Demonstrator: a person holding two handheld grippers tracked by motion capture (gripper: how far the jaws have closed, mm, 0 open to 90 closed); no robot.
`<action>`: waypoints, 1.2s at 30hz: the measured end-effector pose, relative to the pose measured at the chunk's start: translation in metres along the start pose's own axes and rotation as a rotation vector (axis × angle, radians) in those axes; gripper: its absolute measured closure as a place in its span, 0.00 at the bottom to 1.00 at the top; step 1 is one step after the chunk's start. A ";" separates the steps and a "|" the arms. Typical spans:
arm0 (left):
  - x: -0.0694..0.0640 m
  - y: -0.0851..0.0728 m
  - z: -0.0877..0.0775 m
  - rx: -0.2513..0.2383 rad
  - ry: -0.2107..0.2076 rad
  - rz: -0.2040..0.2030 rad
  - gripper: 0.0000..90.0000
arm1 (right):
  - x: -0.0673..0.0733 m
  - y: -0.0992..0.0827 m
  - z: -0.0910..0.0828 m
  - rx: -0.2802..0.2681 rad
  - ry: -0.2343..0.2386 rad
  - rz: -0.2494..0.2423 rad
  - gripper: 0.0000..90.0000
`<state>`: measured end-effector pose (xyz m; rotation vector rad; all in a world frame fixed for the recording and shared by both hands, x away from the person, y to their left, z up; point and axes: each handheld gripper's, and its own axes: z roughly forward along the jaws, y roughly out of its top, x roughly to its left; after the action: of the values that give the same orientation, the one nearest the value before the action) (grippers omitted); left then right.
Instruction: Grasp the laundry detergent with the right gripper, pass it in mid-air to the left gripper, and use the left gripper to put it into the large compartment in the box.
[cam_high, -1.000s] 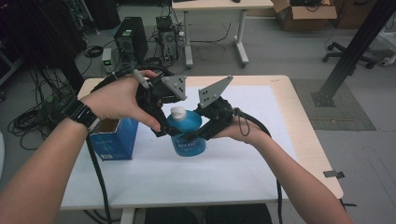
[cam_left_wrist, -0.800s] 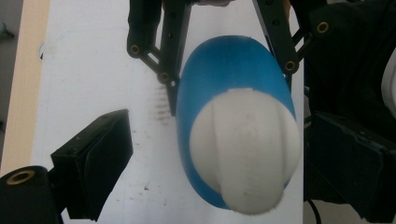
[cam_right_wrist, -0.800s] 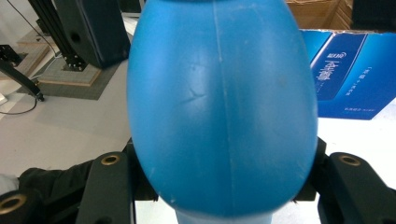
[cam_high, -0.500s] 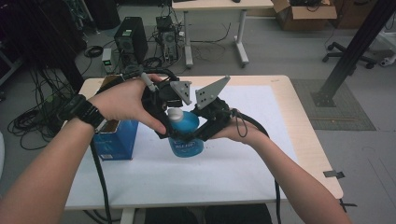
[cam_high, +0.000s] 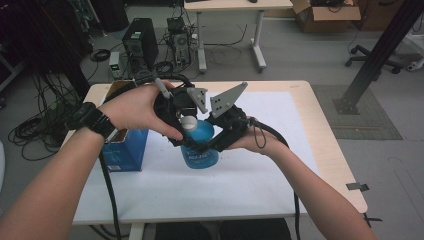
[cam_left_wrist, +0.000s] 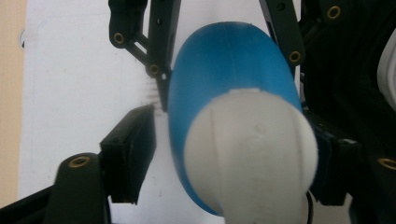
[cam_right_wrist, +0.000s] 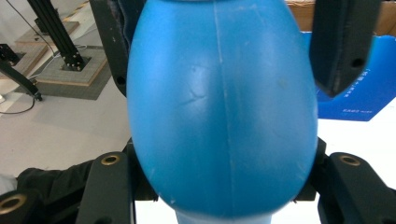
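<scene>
1. In the left gripper view, the left gripper (cam_left_wrist: 233, 163) has its jaws on either side of the white cap (cam_left_wrist: 252, 154) of a blue bottle (cam_left_wrist: 224, 84). The jaw at 8 o'clock stands apart from the cap with a strip of white sheet showing between; the jaw at 4 o'clock lies against the cap's side. The jaws are spread, not clenched.
2. In the right gripper view, the right gripper (cam_right_wrist: 224, 186) grasps the blue bottle's body, with its jaws pressed to both flanks at 8 and 4 o'clock.
3. In the high view, the blue bottle (cam_high: 200, 150) stands near the middle of the table (cam_high: 320, 150), cap (cam_high: 189, 122) up, between the two hands. The left hand (cam_high: 137, 107) comes from 9 o'clock and the right hand (cam_high: 250, 142) from 3 o'clock.
4. A blue box (cam_high: 125, 150) rests at 9 o'clock of the bottle, near the table's left edge, on the white sheet (cam_high: 280, 115).
</scene>
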<state>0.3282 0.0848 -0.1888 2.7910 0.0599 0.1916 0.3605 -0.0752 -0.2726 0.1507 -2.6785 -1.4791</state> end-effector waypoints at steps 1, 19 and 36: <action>0.000 0.000 0.000 0.000 -0.002 0.001 0.34 | 0.000 0.000 0.000 0.000 -0.002 0.001 0.47; -0.001 0.003 0.002 0.019 -0.020 -0.009 0.41 | 0.000 -0.003 0.000 0.008 -0.008 0.006 0.47; 0.001 0.007 0.000 0.028 -0.031 -0.031 0.42 | -0.001 -0.004 -0.002 0.000 0.006 0.019 0.47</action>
<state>0.3292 0.0784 -0.1863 2.8184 0.0995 0.1412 0.3621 -0.0787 -0.2746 0.1297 -2.6674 -1.4709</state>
